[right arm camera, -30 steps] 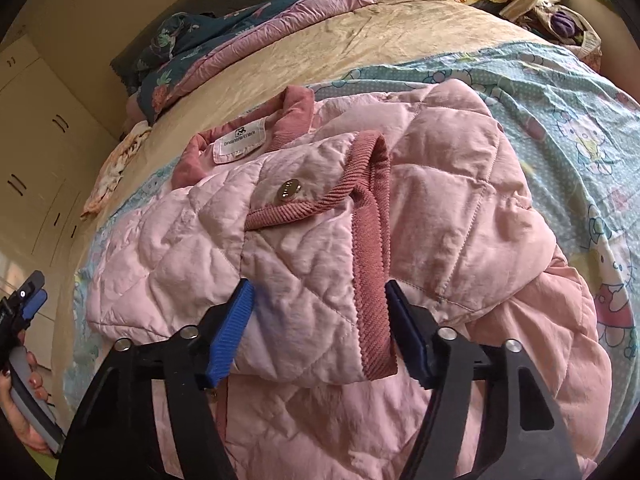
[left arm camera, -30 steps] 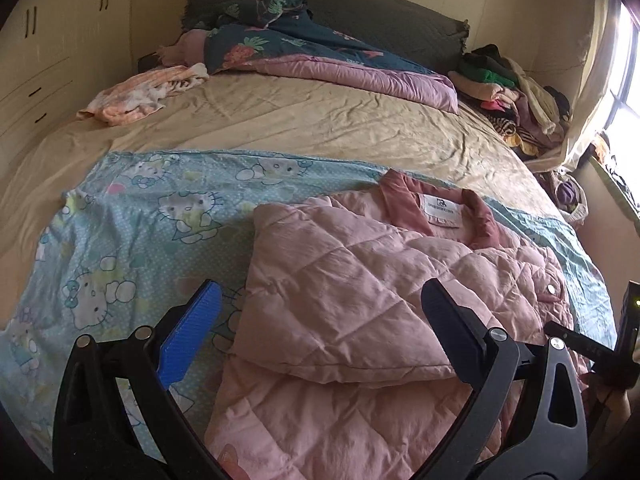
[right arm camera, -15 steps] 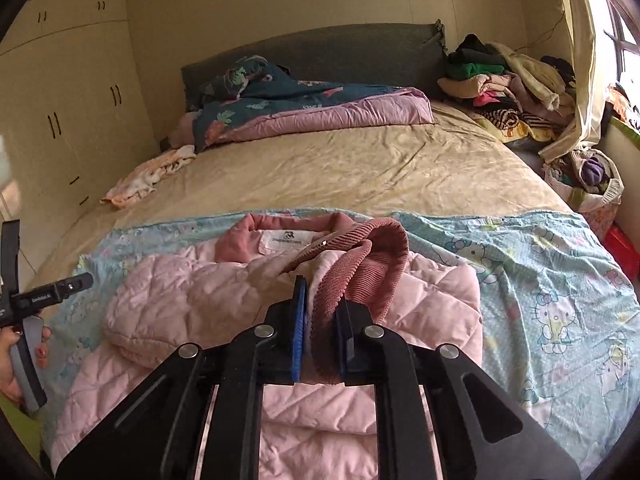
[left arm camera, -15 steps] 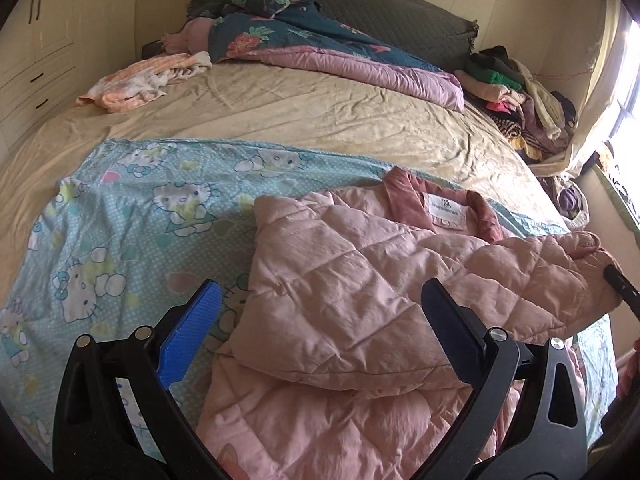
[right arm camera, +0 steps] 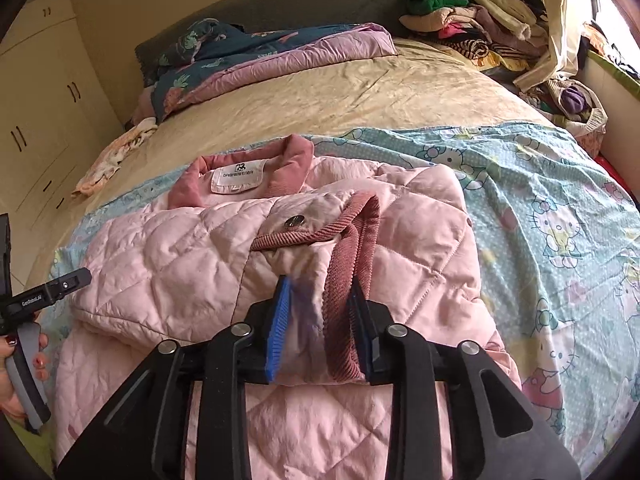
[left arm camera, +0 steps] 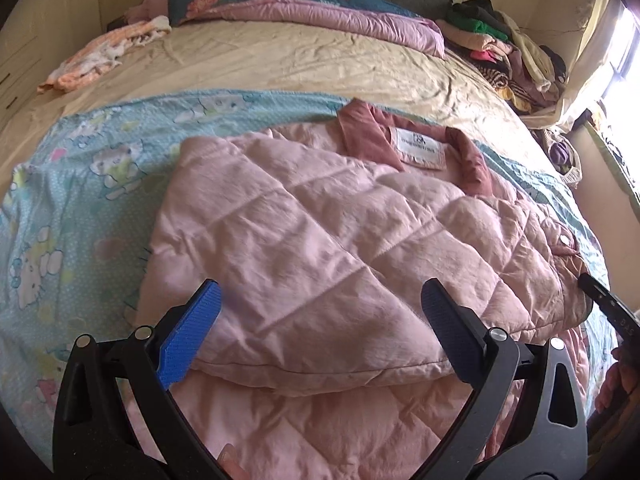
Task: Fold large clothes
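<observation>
A pink quilted jacket [left arm camera: 320, 232] lies collar-up on a cartoon-cat sheet [left arm camera: 80, 184], both sleeves folded across its front. My left gripper [left arm camera: 320, 320] hangs open low over the folded left sleeve, nothing between its fingers. In the right wrist view the jacket [right arm camera: 180, 264] fills the middle. The ribbed sleeve cuff [right arm camera: 344, 280] rests on it between the opening jaws of my right gripper [right arm camera: 320, 320]. The pads stand slightly apart around the cuff and no longer pinch it. The left gripper [right arm camera: 48, 292] shows at the left edge, held by a hand [right arm camera: 20, 364].
A beige bedsheet [left arm camera: 280, 64] stretches beyond, with a dark floral quilt [left arm camera: 288, 4] at the headboard. A peach cloth [left arm camera: 104, 56] lies at the far left. Piled clothes [left arm camera: 508, 44] sit at the far right by the window. Cupboards [right arm camera: 44, 120] line the left wall.
The right gripper shut on the cuff, raised it, then laid it onto the jacket front and parted its jaws. The left gripper sank closer to the jacket, staying open.
</observation>
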